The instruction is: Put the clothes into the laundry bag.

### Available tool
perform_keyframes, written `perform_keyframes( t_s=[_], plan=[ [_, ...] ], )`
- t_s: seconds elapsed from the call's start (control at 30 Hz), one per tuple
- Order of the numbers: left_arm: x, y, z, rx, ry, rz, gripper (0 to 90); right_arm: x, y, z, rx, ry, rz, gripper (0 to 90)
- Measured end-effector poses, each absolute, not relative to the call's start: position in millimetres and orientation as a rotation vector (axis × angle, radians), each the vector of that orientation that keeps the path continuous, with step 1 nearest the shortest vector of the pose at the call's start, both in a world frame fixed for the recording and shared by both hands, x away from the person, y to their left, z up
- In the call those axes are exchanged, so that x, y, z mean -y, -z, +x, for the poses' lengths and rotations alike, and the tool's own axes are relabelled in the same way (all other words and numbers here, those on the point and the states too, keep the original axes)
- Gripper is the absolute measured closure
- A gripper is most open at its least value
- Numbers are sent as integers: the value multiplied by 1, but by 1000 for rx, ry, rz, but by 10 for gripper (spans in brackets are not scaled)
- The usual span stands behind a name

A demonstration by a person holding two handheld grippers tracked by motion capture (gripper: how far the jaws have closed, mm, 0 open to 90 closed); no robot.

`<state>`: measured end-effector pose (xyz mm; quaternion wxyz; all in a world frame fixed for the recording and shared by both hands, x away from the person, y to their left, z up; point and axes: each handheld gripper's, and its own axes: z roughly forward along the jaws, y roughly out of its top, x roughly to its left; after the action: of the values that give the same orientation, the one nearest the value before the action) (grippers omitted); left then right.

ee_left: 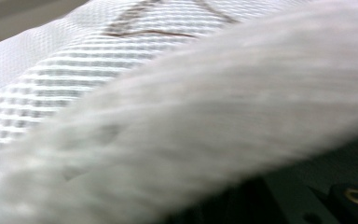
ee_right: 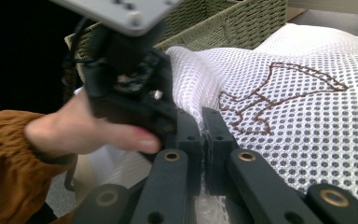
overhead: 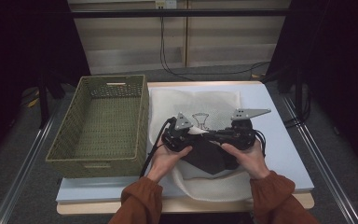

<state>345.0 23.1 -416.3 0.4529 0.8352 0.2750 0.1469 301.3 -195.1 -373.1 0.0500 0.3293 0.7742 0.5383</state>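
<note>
While both grippers meet over the middle of the table, the work in hand appears to be opening or folding the bag.

Mesh bag (overhead: 193, 100): white, with a brown stitched figure; lies flat on the blue table (overhead: 284, 154), just right of the woven basket (overhead: 98, 126), long axis running away from the person.

Right gripper (ee_right: 204, 122): jaws closed on a pinch of the mesh bag's edge, the netting caught between the pads.

Left gripper (overhead: 182, 134): just beside the right one, touching the same edge; its grip probably holds a fold of mesh, but the pads cannot be seen.

Key relation: the bag's body lies beyond both fingertips, so a pull toward the person would lift its near edge.

Dark item (overhead: 209, 156): under the hands, identity unclear.

Left gripper view: blurred white fabric against the lens; jaws hidden.
</note>
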Motion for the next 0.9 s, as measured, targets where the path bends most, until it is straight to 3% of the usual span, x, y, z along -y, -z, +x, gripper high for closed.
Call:
perform_keyframes(
  t_s=[0.17, 0.43, 0.57, 0.83, 0.9],
  plan=[
    [-25, 422, 358, -768, -385, 1999, 769, 194, 373, 301, -2366, -1632, 1013, 884],
    [-29, 440, 354, -714, -374, 2048, 712, 201, 393, 313, -2402, -1583, 1095, 885],
    [-35, 439, 347, -684, -303, 2047, 587, 199, 399, 314, -2415, -1557, 1109, 884],
    [-49, 430, 319, -607, -294, 2099, 288, 197, 401, 314, -2429, -1540, 1099, 883],
    [-52, 429, 312, -595, -308, 2105, 249, 197, 402, 314, -2431, -1538, 1098, 882]
  ],
)
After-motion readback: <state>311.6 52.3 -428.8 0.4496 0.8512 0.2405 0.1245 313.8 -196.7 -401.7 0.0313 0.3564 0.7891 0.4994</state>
